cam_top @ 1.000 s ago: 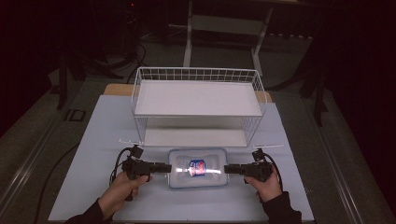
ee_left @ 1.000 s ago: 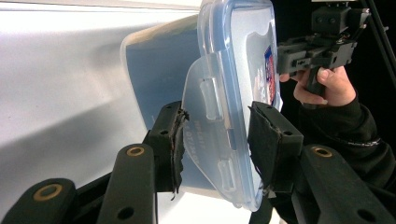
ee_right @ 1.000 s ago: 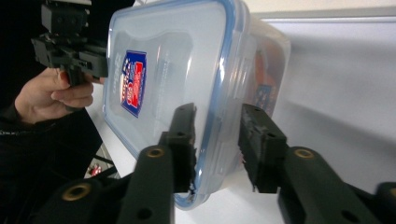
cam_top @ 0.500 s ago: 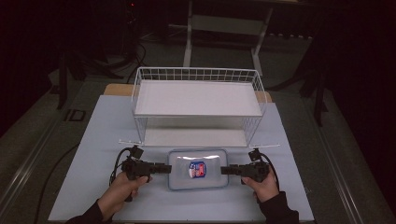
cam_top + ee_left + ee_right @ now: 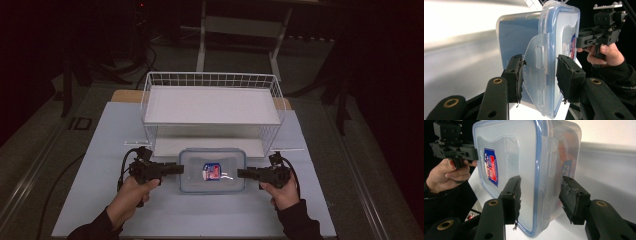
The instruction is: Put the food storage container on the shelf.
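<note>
High view: a clear lidded container (image 5: 212,170) near the front edge of the table (image 5: 100,150), in the middle, just before the open side of the wire basket (image 5: 210,75). Left gripper (image 5: 180,169) at its left end, right gripper (image 5: 240,173) at its right end, both level and pointing at each other.

Left gripper view: left gripper (image 5: 539,72) closed narrow on the container (image 5: 524,37), one pad pressing on the loose clip flap (image 5: 536,62), the other on the lid side.

Right gripper view: right gripper (image 5: 540,195) half wide, just opened further, with the end of the container (image 5: 524,157) between the pads; one pad against the lid, the other apart from the wall, so no real hold there.

Probably carried from one end alone now. Could tip down at the right end or twist out of the left pads, because of the grip on a bending flap. Could also catch on the front wire of the basket if pushed in tilted.
</note>
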`<state>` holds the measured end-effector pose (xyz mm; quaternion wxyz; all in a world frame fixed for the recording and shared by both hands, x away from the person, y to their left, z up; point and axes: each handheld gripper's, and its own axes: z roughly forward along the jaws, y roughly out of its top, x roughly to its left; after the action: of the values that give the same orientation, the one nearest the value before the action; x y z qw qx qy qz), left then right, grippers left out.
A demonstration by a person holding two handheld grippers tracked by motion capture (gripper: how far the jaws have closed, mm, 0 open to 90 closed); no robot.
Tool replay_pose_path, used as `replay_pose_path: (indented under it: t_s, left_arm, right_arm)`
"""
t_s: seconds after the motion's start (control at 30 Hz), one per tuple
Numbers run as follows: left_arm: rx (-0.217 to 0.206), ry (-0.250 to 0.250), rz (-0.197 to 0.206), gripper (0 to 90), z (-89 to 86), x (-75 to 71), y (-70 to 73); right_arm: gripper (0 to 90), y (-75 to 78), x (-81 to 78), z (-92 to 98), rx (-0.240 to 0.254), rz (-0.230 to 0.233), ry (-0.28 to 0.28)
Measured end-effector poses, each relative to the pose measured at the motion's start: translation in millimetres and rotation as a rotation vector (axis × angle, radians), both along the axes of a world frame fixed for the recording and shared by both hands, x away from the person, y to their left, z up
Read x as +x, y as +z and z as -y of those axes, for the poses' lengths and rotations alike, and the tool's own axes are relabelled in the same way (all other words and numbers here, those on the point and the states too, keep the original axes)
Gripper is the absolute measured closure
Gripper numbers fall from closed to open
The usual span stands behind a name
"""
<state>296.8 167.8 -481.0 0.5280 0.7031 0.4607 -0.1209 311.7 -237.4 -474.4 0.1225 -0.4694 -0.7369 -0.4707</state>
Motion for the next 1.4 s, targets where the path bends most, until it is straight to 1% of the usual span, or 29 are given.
replay_pose_path:
  t_s: [0.13, 0.2, 0.23, 0.27, 0.3, 0.33, 0.4, 0.57, 0.6, 0.67, 0.7, 0.73, 0.77, 0.83, 0.87, 0.9, 0.93, 0.97, 1.0, 1.03, 1.07, 1.1, 1.13, 1.2, 1.23, 1.27, 1.3, 1.37, 1.4]
  left_arm:
    - [0.006, 0.023, 0.036, 56.1, 0.3, 4.8, 9.0]
    - [0.008, 0.030, 0.045, 55.9, 0.6, 7.7, 12.4]
    - [0.015, 0.039, 0.049, 55.8, 1.2, 8.7, 13.6]
    - [0.033, 0.045, 0.055, 55.3, 2.8, 9.8, 14.6]
    - [0.042, 0.052, 0.065, 54.6, 3.8, 11.0, 14.6]
    - [0.034, 0.059, 0.062, 54.5, 3.9, 12.8, 13.6]
    - [0.032, 0.061, 0.072, 54.5, 3.9, 16.6, 11.3]
    - [0.020, 0.081, 0.060, 54.5, 8.3, 28.0, 1.6]
    - [0.024, 0.082, 0.054, 54.4, 8.8, 30.9, -1.3]
    - [0.024, 0.082, 0.061, 54.3, 8.7, 34.3, -4.6]
    - [0.021, 0.089, 0.056, 54.4, 8.8, 36.0, -5.5]
    - [0.021, 0.097, 0.064, 54.4, 8.3, 38.5, -6.5]
    - [0.018, 0.101, 0.059, 54.3, 8.6, 39.4, -6.3]
    - [0.018, 0.119, 0.064, 54.3, 9.7, 41.9, -6.1]
    - [0.006, 0.125, 0.049, 54.3, 12.0, 42.2, -5.4]
    - [0.033, 0.125, 0.088, 54.3, 10.9, 45.6, -7.5]
    - [0.051, 0.130, 0.100, 54.1, 11.0, 47.7, -9.5]
    - [0.052, 0.137, 0.111, 54.0, 11.8, 48.0, -10.9]
    - [0.068, 0.141, 0.121, 53.6, 14.3, 48.9, -12.3]
    - [0.070, 0.136, 0.117, 52.8, 15.7, 50.1, -13.6]
    - [0.066, 0.143, 0.111, 52.7, 17.2, 50.6, -15.5]
    - [0.069, 0.148, 0.127, 52.2, 17.5, 51.3, -17.9]
    - [0.070, 0.145, 0.134, 52.1, 17.7, 52.0, -20.8]
    - [0.075, 0.144, 0.137, 51.8, 18.5, 53.7, -25.1]
    - [0.073, 0.147, 0.129, 51.7, 19.4, 54.8, -27.5]
    - [0.067, 0.155, 0.127, 51.5, 20.0, 55.6, -29.2]
    - [0.068, 0.158, 0.133, 51.5, 20.5, 56.4, -29.5]
    - [0.071, 0.158, 0.134, 51.5, 21.3, 57.9, -29.0]
    - [0.069, 0.156, 0.135, 51.5, 21.5, 58.4, -29.1]
  right_arm:
    - [51.6, 9.5, 7.0, -1.5, 0.004, 0.028, -0.011]
    - [51.6, 13.8, 11.5, -2.1, 0.007, 0.036, -0.014]
    - [51.6, 15.7, 13.6, -2.3, 0.009, 0.040, -0.018]
    - [51.6, 17.4, 15.8, -2.9, 0.006, 0.044, -0.019]
    - [51.6, 18.7, 17.9, -3.9, -0.001, 0.051, -0.018]
    - [51.6, 19.2, 20.2, -4.6, -0.002, 0.054, -0.021]
    - [51.7, 18.5, 25.5, -4.3, 0.002, 0.056, -0.023]
    - [51.8, 10.8, 37.4, -1.0, 0.010, 0.060, -0.038]
    - [51.7, 8.6, 39.5, -0.1, 0.011, 0.062, -0.039]
    - [51.7, 4.3, 42.1, 0.3, 0.011, 0.062, -0.045]
    - [51.7, 2.1, 43.6, 0.3, 0.013, 0.065, -0.046]
    - [51.7, 0.0, 45.0, 0.1, 0.014, 0.063, -0.051]
    - [51.7, -2.6, 47.2, -0.4, 0.020, 0.065, -0.053]
    - [51.6, -6.7, 51.2, -0.7, 0.031, 0.070, -0.057]
    - [51.6, -8.1, 52.7, -0.3, 0.034, 0.070, -0.058]
    - [51.5, -10.3, 54.9, 0.4, 0.039, 0.071, -0.058]
    - [51.5, -12.0, 56.5, 0.9, 0.043, 0.069, -0.062]
    - [51.4, -14.1, 57.9, 1.3, 0.040, 0.072, -0.065]
    - [51.4, -15.4, 58.8, 1.4, 0.040, 0.072, -0.067]
    - [51.3, -16.8, 59.9, 1.0, 0.032, 0.079, -0.069]
    - [51.3, -17.2, 60.2, 0.8, 0.025, 0.084, -0.071]
    - [51.3, -18.0, 61.0, 0.9, 0.021, 0.085, -0.071]
    - [51.3, -18.8, 61.5, 1.0, 0.019, 0.090, -0.073]
    - [51.2, -21.2, 62.3, 1.2, 0.009, 0.101, -0.073]
    - [51.2, -22.1, 62.7, 1.0, 0.003, 0.105, -0.072]
    - [51.2, -23.5, 63.5, 1.1, -0.002, 0.099, -0.074]
    - [51.1, -25.0, 64.4, 1.4, -0.001, 0.093, -0.077]
    - [51.1, -27.2, 65.7, 2.4, 0.013, 0.074, -0.082]
    - [51.0, -28.0, 66.0, 3.0, 0.021, 0.056, -0.083]
